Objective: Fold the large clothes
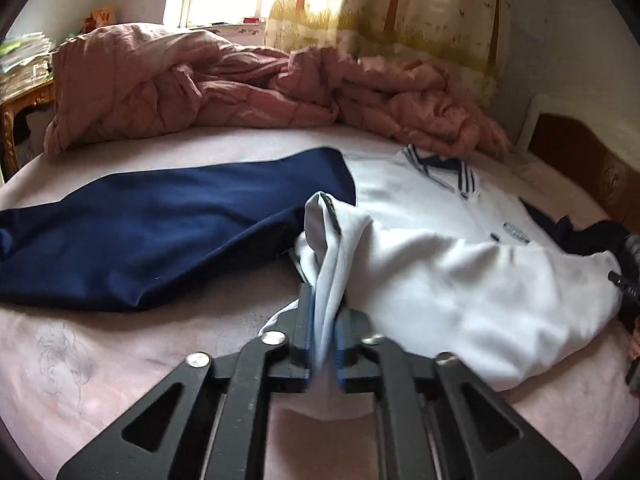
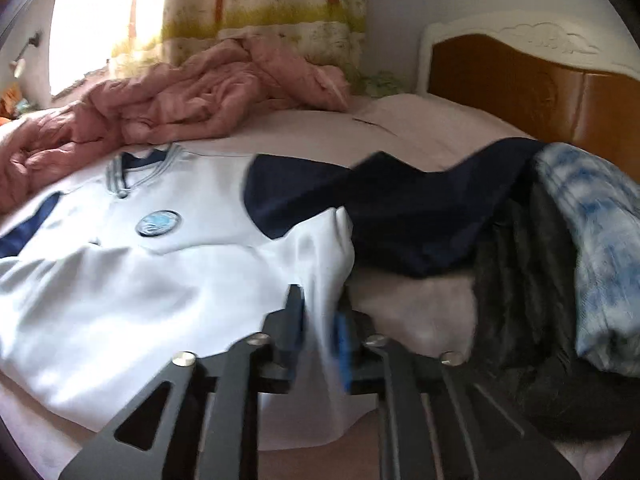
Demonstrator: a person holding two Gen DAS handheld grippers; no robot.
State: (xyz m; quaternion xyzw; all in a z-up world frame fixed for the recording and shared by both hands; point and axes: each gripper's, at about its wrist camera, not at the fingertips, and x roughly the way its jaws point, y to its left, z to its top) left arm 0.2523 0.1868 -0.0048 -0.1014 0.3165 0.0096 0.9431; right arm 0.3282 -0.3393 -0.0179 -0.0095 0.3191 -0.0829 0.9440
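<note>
- Your left gripper (image 1: 325,312) has its jaws pinched on a bunched fold of the white jacket (image 1: 452,272), and the cloth rises out of them in a twisted ridge.
- Your right gripper (image 2: 320,312) is likewise closed on the jacket's (image 2: 132,280) white fabric at its other side; this view is blurred, but cloth fills the gap between the jaws.
- The jacket lies front up on the pink bedsheet (image 1: 120,360), with its striped collar (image 1: 440,168) towards the far side and a round badge (image 2: 158,223) on the chest.
- Its navy sleeve (image 1: 160,224) lies spread flat across the sheet to the left of the body in your left view.
- A crumpled pink quilt (image 1: 224,88) is heaped along the far edge of the bed, below the curtain (image 1: 392,20).
- In your right view, dark clothes and a blue-and-white garment (image 2: 596,248) are piled beside the jacket, near the headboard (image 2: 532,84).
</note>
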